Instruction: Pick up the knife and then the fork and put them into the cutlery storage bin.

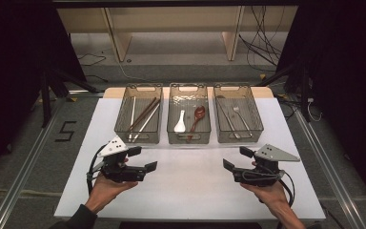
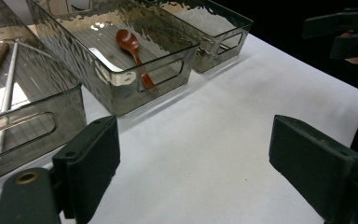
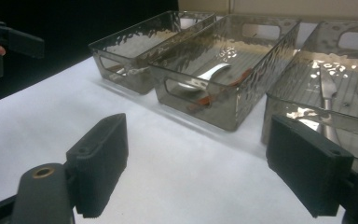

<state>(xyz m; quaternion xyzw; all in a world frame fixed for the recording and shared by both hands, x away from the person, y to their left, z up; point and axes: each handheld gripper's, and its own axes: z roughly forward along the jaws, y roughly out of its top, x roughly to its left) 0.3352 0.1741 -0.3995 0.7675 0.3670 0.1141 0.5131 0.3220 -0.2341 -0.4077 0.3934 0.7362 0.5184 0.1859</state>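
Observation:
Three clear grey bins stand in a row at the back of the white tabletop. The left bin holds chopsticks. A white spoon and a brown spoon lie in the middle bin. In the right bin are a knife and a fork. My left gripper hovers open in front of the left bin, nothing between its jaws. My right gripper is open and empty in front of the right bin.
A person's hands hold both grippers from the near edge. Bare white surface lies between the two grippers and in front of the bins. Dark floor with rails, cables and a wooden frame surrounds the table.

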